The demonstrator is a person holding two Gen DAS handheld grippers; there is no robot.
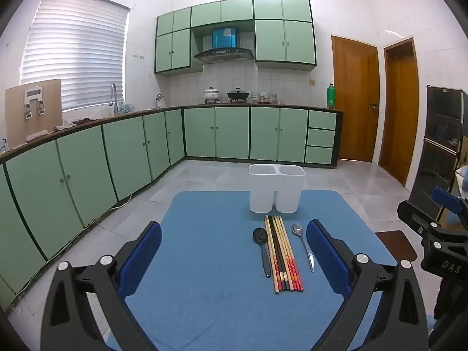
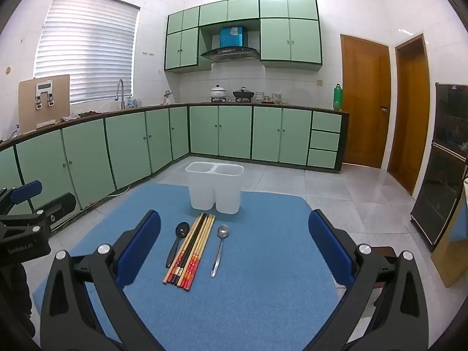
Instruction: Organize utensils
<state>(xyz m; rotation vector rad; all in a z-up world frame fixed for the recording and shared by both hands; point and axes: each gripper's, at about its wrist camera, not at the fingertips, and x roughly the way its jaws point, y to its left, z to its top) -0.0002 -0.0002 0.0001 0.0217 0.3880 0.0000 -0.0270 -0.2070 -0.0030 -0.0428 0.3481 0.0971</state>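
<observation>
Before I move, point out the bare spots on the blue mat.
Bare: the blue mat left of the black spoon, right of the silver spoon, and nearest the camera. Crowded: the chopstick bundle between both spoons, before the white two-compartment holder.

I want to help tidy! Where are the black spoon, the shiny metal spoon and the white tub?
black plastic spoon (image 1: 259, 235), left wrist view, on its bowl
shiny metal spoon (image 1: 297, 229), left wrist view, on its bowl
white two-compartment plastic tub (image 2: 201, 193), right wrist view, on its left front wall

A home kitchen: green cabinets (image 1: 122, 152), range hood (image 1: 223, 54), faucet (image 1: 113, 96), pots on stove (image 1: 237, 95).
</observation>
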